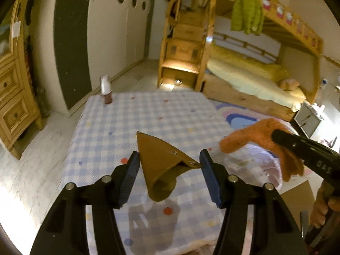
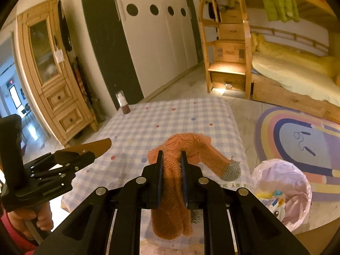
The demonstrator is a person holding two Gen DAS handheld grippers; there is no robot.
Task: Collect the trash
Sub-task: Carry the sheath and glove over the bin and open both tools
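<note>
Fingers (image 2: pixel 182 170) on my right gripper (image 2: pixel 171 178) are clamped on an orange knitted sock (image 2: pixel 187 148), pinching it across its middle so the grey-tipped toe hangs out to the far right and the cuff droops below the pads. On my left gripper (image 1: pixel 169 170) the blue pads stand wide apart around a brown leather pouch (image 1: pixel 163 165); one pad seems to touch the pouch's left edge and the other its riveted corner, but I cannot tell whether they carry it or merely bracket it.

Both pieces look light. I judge the sock soft and floppy, so the mid-body pinch suits it, though the loose ends will swing. I expect the pouch to be stiffer and smooth, likely to slip unless taken across its flat folded sides, away from the open mouth.

Both hang above the checked cloth of the surface (image 2: pixel 180 116), which is bare apart from a small bottle (image 2: pixel 124 104) at its far left corner. A bin lined with a pink bag (image 2: pixel 282 191) sits on the floor just off the near right edge, already holding some scraps, and nothing stands between the sock and its mouth. From the left, the pouch has to cross the right gripper's path.
</note>
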